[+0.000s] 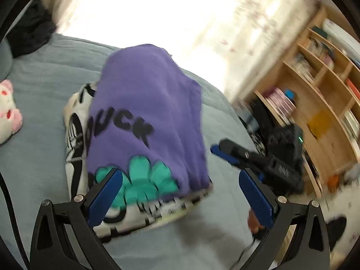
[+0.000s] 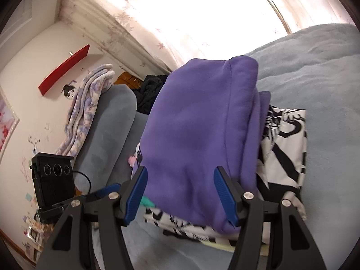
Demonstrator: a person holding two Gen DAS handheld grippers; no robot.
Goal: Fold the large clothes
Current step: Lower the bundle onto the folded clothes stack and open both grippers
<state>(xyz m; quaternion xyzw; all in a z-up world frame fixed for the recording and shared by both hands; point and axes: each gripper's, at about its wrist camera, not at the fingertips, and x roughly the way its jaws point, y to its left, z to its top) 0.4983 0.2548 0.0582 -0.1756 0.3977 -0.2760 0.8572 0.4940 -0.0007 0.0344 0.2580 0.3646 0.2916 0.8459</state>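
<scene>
A folded purple sweatshirt (image 1: 146, 112) with black lettering and a teal print lies on top of a folded black-and-white patterned garment (image 1: 74, 135) on the grey-blue bed (image 1: 38, 171). My left gripper (image 1: 180, 193) hovers over the near end of the stack, open wide, its pads clear of the cloth. My right gripper (image 2: 181, 194) is open too. The purple sweatshirt (image 2: 198, 123) shows between its blue fingers (image 2: 137, 193), and nothing is pinched. In the left wrist view the right gripper (image 1: 227, 155) hangs just right of the stack. The patterned garment (image 2: 285, 148) sticks out under the purple one.
A pink-and-white plush toy (image 1: 7, 110) lies at the bed's left. Dark clothing (image 1: 31, 29) is heaped near the grey pillows (image 2: 108, 135). A wooden bookshelf (image 1: 315, 103) stands past the bed's right edge. A floral blanket (image 2: 85, 108) drapes over the pillows.
</scene>
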